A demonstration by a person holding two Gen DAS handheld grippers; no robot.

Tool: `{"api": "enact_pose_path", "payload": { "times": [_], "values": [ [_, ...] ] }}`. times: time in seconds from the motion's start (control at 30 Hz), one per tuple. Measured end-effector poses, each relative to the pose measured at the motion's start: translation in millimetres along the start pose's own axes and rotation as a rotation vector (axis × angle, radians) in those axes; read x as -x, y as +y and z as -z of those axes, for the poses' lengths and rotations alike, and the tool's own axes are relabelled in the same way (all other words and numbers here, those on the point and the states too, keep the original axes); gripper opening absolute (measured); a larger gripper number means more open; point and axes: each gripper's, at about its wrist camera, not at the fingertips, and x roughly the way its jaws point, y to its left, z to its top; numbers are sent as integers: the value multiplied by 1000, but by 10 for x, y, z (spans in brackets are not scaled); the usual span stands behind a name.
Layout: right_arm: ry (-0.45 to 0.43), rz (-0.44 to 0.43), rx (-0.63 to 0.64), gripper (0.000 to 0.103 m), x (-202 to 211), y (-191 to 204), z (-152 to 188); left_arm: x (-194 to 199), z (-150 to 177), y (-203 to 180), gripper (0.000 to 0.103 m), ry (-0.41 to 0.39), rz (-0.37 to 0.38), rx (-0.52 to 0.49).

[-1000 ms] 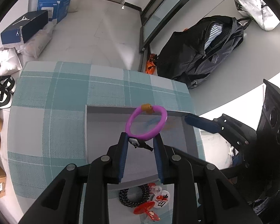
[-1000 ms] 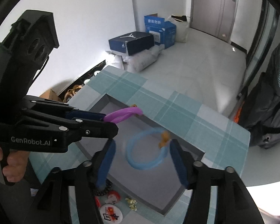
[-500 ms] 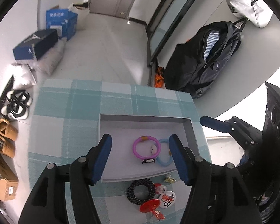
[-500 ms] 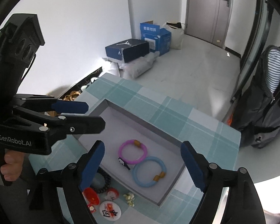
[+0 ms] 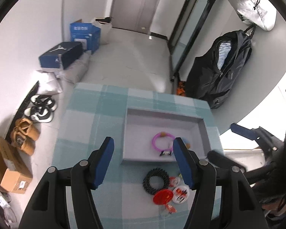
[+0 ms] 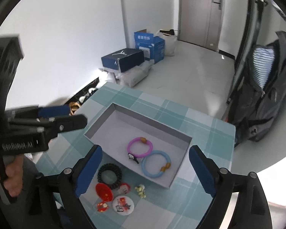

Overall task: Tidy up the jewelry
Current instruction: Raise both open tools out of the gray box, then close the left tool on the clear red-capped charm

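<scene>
My left tongs [image 5: 143,159] hang released and empty at lower centre of their view, while my right tongs [image 6: 145,167] are still opening, nothing between the jaws, above the near edge of the grey tray [image 6: 152,117]. Inside the tray, mid-frame, the purple bracelet [image 6: 139,147] and the blue bracelet [image 6: 156,163] lie side by side, a small black charm [image 6: 132,157] at the purple one's rim. By my reckoning the job is partly done: the black beaded bracelet [image 6: 109,178], red disc [image 6: 104,191], white badge [image 6: 123,204], small red piece [image 6: 102,207] and yellow trinket [image 6: 140,189] wait on the checked cloth [image 6: 200,122] at lower left.
</scene>
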Motion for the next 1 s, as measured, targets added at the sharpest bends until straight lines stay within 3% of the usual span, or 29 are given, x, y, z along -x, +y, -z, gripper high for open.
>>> {"api": "enact_pose_path", "payload": {
  "times": [0.23, 0.47, 0.67, 0.73, 0.77, 1.0],
  "values": [
    [-15, -8, -128, 99, 174, -122, 384, -16, 332, -55, 60, 31, -68, -18],
    [-49, -13, -249, 103, 340, -257, 798, -45, 623, -132, 60, 96, -64, -41],
    [-60, 2, -271, 103, 391, -227, 1046, -105, 826, -255, 61, 125, -57, -89],
    [-49, 18, -270, 103, 357, -189, 1125, -148, 897, -276, 72, 142, -46, -98],
    [-40, 26, -264, 103, 330, -176, 1157, -177, 939, -288, 73, 151, -51, -103],
    [11, 158, -151, 103, 236, -23, 1330, -252, 1063, -355, 73, 195, -55, -136]
  ]
}}
